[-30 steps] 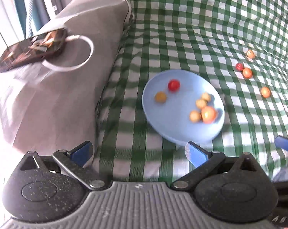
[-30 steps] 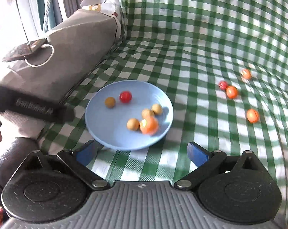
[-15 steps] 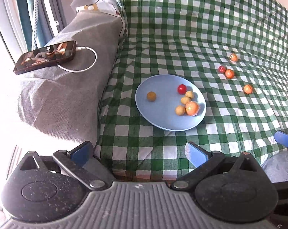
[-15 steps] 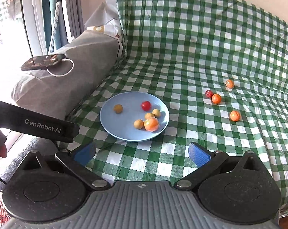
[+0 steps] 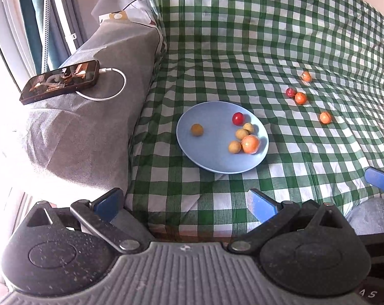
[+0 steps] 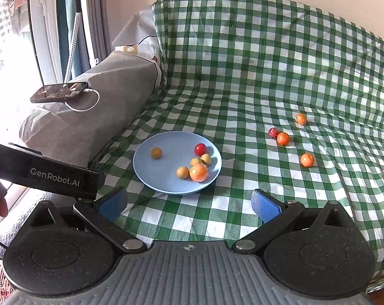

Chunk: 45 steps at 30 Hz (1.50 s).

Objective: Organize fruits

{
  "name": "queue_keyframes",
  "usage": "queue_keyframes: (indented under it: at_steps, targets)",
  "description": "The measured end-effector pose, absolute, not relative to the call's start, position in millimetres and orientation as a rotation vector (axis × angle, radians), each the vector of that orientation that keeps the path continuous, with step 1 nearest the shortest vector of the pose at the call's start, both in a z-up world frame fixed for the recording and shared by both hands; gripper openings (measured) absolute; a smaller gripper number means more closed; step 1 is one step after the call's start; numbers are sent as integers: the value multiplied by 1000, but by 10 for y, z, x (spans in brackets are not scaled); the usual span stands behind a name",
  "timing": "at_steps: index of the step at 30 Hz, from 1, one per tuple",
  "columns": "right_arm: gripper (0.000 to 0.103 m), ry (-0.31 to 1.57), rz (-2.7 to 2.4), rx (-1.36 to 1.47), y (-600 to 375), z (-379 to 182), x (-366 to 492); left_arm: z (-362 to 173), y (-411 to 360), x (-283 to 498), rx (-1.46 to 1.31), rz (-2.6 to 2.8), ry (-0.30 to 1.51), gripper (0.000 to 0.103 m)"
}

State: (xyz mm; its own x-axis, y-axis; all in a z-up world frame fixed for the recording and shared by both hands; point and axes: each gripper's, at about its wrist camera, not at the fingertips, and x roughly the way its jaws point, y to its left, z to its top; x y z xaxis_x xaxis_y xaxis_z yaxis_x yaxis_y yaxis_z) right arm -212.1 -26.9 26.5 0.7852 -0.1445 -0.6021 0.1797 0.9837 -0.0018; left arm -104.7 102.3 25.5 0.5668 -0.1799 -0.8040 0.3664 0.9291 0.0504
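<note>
Blue plate point(image 6: 146, 167) sits on the green-and-white checked cloth point(image 6: 242, 89), toward the cloth's left edge and not far back from its front edge. It is round, shallow and smooth-looking. Six fruits lie on it: a red cherry tomato point(image 6: 200, 149), four small tan round fruits, one of them alone point(image 6: 156, 152) on the plate's left half, and one larger orange fruit point(image 6: 198, 173) near the plate's front-right rim, touching a tan one.

Four fruits lie loose on the cloth toward its right side, well apart from the plate: a dark red fruit point(image 6: 273, 132) touching an orange one point(image 6: 283, 138), another orange point(image 6: 301, 118) further back, a fourth point(image 6: 307, 159) nearer the front. Bare cloth lies between plate and loose fruits, rumpled in soft folds.

Left of the cloth rises a grey fabric-covered armrest point(image 5: 90, 127), just beside the plate's left side. On its top lies a phone point(image 5: 60, 81) with a white looped cable point(image 5: 110, 86).

Left gripper point(image 5: 184, 200) hangs over the cloth's front edge, blue-padded fingers spread wide, nothing between them. Right gripper point(image 6: 189, 203) likewise over the front edge, fingers spread, empty. In the right wrist view the left gripper's black body crosses the lower-left.
</note>
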Motion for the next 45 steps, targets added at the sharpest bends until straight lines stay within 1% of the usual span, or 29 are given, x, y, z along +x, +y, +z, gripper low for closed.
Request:
queue_keyframes:
  at_steps: [31, 45]
  targets:
    - [102, 675, -165, 75, -356, 181, -2008, 170, 1005, -909, 228, -309, 955, 103]
    - [102, 688, -220, 159, -695, 45, -1906, 69, 736, -741, 269, -314, 1004, 103]
